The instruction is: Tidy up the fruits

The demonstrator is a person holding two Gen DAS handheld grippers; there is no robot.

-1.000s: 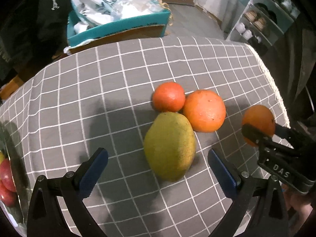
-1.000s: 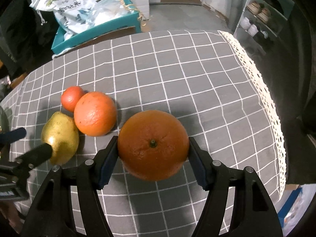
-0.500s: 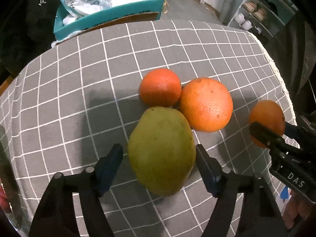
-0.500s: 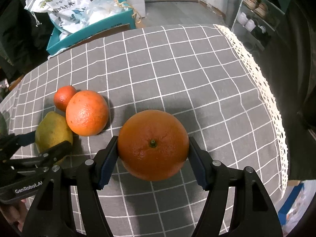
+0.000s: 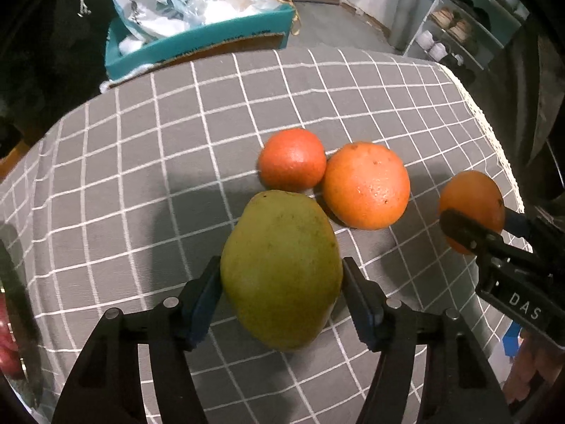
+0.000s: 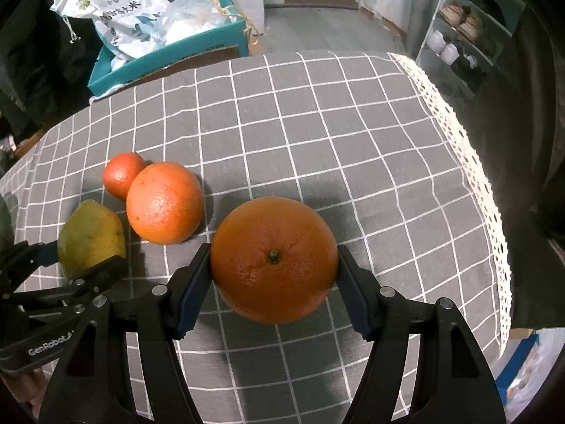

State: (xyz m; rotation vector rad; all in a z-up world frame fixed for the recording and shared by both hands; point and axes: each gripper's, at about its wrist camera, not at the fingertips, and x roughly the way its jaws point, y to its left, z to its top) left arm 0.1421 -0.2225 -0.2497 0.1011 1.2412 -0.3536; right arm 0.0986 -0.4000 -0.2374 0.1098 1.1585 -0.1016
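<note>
A green-yellow mango [image 5: 279,240] lies on the grey checked tablecloth [image 5: 141,176]. My left gripper [image 5: 280,268] straddles it, jaws closing, both blue pads against its sides. Just behind it sit a small reddish tangerine [image 5: 292,159] and a large orange [image 5: 366,185], touching each other. To the right, my right gripper [image 6: 272,252] is shut on another orange [image 6: 273,258], stem end facing the camera, held just above the cloth. The right wrist view also shows the mango [image 6: 90,236] at the left, between the left gripper's fingers [image 6: 88,275].
A teal box [image 5: 197,46] stuffed with plastic bags stands beyond the table's far edge. The cloth's lace trim [image 6: 469,162] marks the right edge, with a shelf rack [image 6: 469,31] past it. Red fruit [image 5: 7,349] shows at the far left edge.
The left gripper has come down over the mango and its jaws have narrowed from wide open to touching the mango's sides. The right gripper and its orange have stayed put.
</note>
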